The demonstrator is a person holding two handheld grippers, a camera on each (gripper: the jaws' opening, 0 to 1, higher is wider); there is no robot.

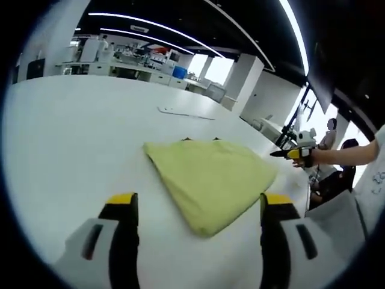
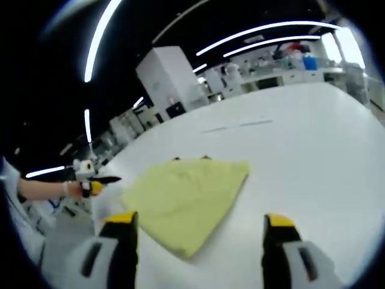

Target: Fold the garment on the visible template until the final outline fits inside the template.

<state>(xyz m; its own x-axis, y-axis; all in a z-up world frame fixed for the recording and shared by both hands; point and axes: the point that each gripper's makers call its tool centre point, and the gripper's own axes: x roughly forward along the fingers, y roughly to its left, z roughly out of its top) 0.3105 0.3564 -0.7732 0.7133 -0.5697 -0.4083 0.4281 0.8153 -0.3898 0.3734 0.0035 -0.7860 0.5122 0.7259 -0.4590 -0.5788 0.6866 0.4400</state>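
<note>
A yellow-green garment [image 1: 210, 177] lies folded into a flat, roughly rectangular shape on the white table [image 1: 72, 138]. Two small dark marks [image 1: 187, 139] peek out along its far edge. My left gripper [image 1: 200, 211] hovers open just short of the garment's near corner, its yellow-tipped fingers [image 1: 123, 226] standing wide apart. From the other side, the garment [image 2: 183, 195] lies ahead of my right gripper [image 2: 201, 232], also open with nothing held. The right gripper [image 1: 292, 154] shows beyond the garment's right edge, held by a hand. The left gripper [image 2: 96, 182] appears past the garment's left corner.
A thin pale strip [image 1: 183, 113] lies on the table beyond the garment, also seen as the strip [image 2: 237, 126]. Lab benches [image 1: 138, 66] and a white pillar [image 1: 243, 81] stand at the back. People [image 1: 329, 135] are off the table's right edge.
</note>
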